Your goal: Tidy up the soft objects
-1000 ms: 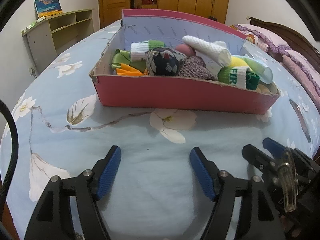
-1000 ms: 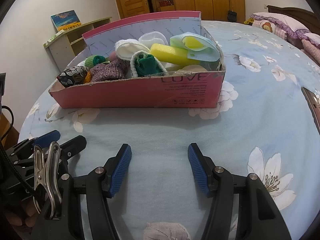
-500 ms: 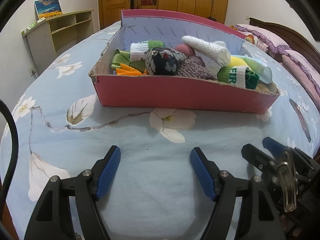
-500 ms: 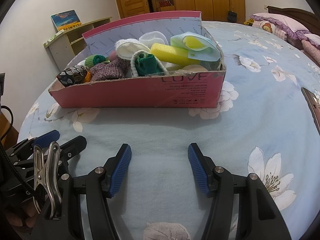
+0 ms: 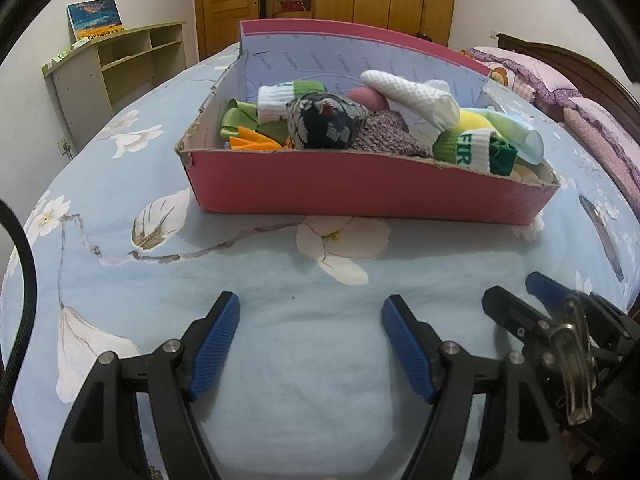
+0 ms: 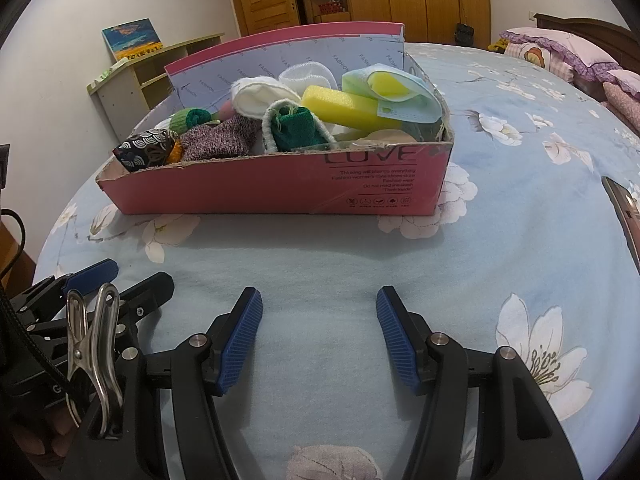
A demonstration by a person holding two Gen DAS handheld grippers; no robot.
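A pink cardboard box (image 5: 360, 188) (image 6: 280, 192) sits on the blue flowered bedspread, filled with soft things: a dark patterned pouch (image 5: 324, 126) (image 6: 144, 152), a purple knitted sock (image 5: 384, 140) (image 6: 220, 140), a white rolled sock (image 5: 412, 94), a green-and-white sock (image 5: 472, 152), a yellow sponge (image 6: 344, 108) and a light blue face mask (image 6: 412, 96). My left gripper (image 5: 310, 320) is open over bare bedspread in front of the box, nothing between its blue pads. My right gripper (image 6: 318, 312) is open likewise, also short of the box. Each gripper shows at the edge of the other's view.
A dark phone (image 6: 624, 216) lies on the bed to the right. Pink pillows (image 6: 560, 52) and a wooden headboard are at the far right. A low shelf unit (image 5: 120, 76) with a picture stands by the wall on the left; wooden wardrobes stand behind.
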